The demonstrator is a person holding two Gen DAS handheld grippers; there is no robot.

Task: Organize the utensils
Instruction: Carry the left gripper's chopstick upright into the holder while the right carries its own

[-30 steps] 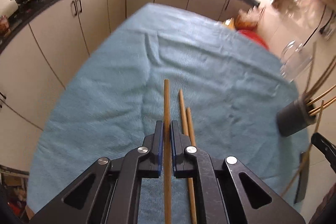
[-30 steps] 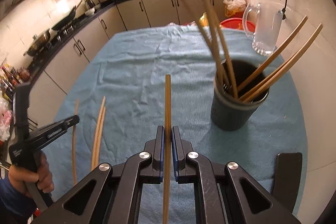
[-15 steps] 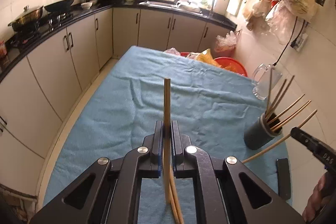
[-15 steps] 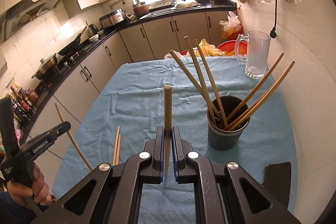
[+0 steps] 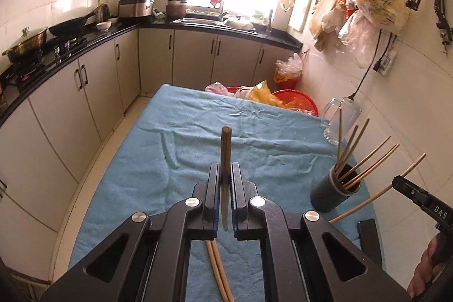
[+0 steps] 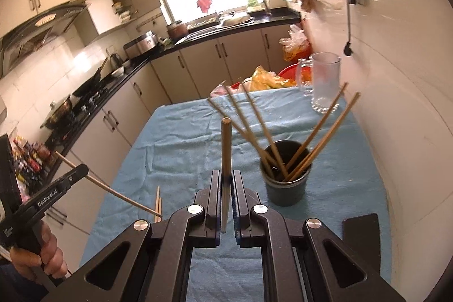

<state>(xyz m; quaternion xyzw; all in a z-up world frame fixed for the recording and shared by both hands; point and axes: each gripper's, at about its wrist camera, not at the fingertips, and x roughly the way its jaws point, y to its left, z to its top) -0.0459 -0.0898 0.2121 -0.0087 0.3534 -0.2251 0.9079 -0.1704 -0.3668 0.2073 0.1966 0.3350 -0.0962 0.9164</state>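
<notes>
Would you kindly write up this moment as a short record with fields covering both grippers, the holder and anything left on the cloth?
left gripper: shut on a chopstick
right gripper: shut on another chopstick
dark holder: upright on the blue cloth, five chopsticks inside
loose chopsticks: two, lying on the cloth
glass mug: upright, near the wall

Table with cloth cover: chopstick holder at right, several chopsticks standing in it; glass mug beyond at far right corner; phone lying near right. Two loose chopsticks lie on near left; kitchen counter runs along left and far walls.
</notes>
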